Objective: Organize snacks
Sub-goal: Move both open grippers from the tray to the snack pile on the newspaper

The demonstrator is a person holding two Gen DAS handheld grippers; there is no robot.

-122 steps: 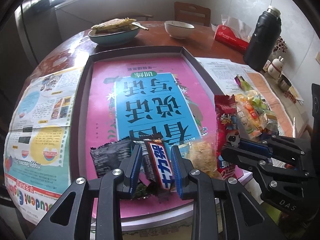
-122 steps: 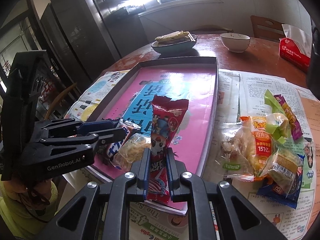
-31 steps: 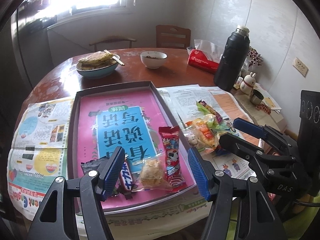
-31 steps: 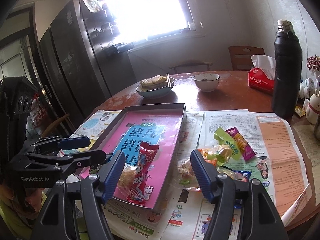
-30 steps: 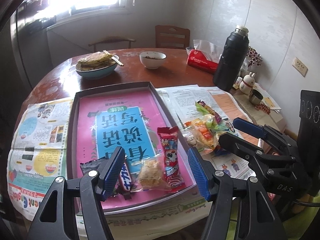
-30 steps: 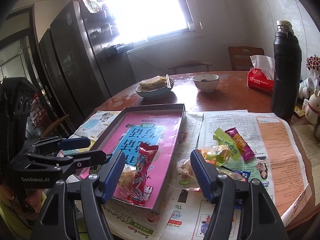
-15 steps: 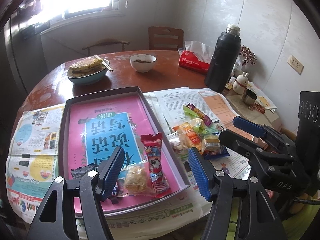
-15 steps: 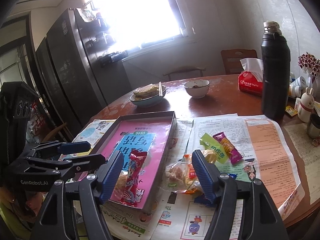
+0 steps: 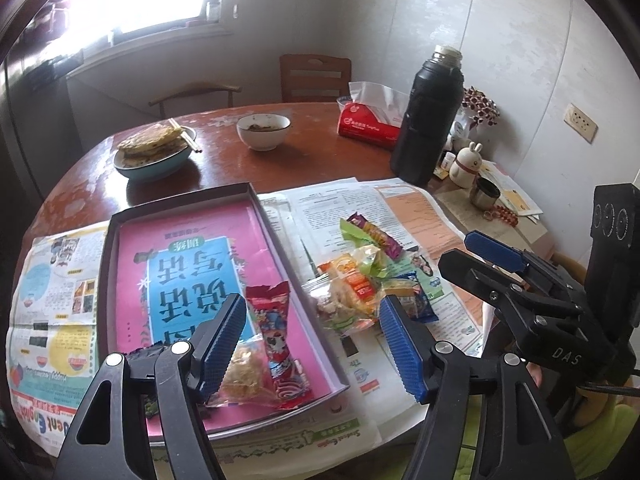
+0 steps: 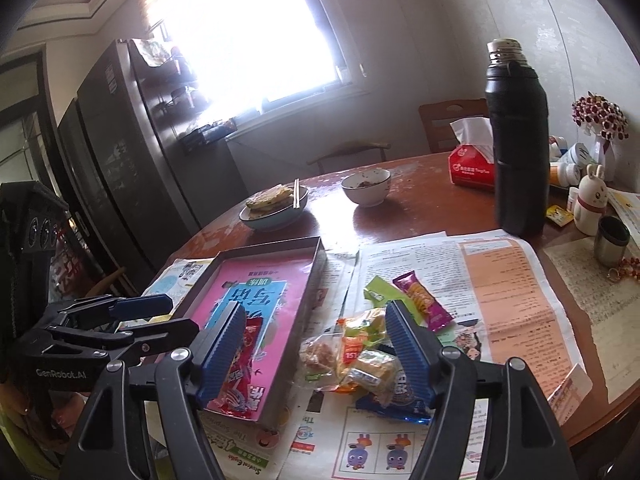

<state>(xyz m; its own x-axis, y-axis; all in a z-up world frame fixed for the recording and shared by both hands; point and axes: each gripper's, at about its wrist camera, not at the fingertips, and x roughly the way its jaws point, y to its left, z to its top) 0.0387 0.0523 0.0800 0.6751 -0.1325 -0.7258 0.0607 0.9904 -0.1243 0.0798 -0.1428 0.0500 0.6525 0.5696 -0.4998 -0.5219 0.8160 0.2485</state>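
A dark shallow tray (image 9: 276,232) (image 10: 272,248) with a pink and blue book cover as its floor lies on newspaper. At its near end lie a red cartoon packet (image 9: 276,340) (image 10: 236,364), a clear bag of pale crisps (image 9: 244,372) and a dark wrapper (image 9: 144,354), half hidden behind my left finger. A loose pile of snack packets (image 9: 360,284) (image 10: 360,356) sits on the newspaper right of the tray, green and purple packets (image 9: 372,236) at its far side. My left gripper (image 9: 313,304) (image 10: 182,314) hovers above the tray's near end, jaws opening and empty. My right gripper (image 10: 315,308) (image 9: 456,248) hangs open and empty above the pile.
On the round wooden table behind stand a tall black flask (image 9: 428,112) (image 10: 516,140), a red tissue pack (image 9: 368,120), a white bowl (image 9: 263,132) and a blue dish of flatbread with chopsticks (image 9: 154,152). A rabbit figure (image 9: 468,160) and metal cup (image 9: 484,196) stand at the right edge.
Four seconds ago each gripper was shut on a snack in the tray; both have let go. Over the last second both have drawn back and upward, and more of the table shows.
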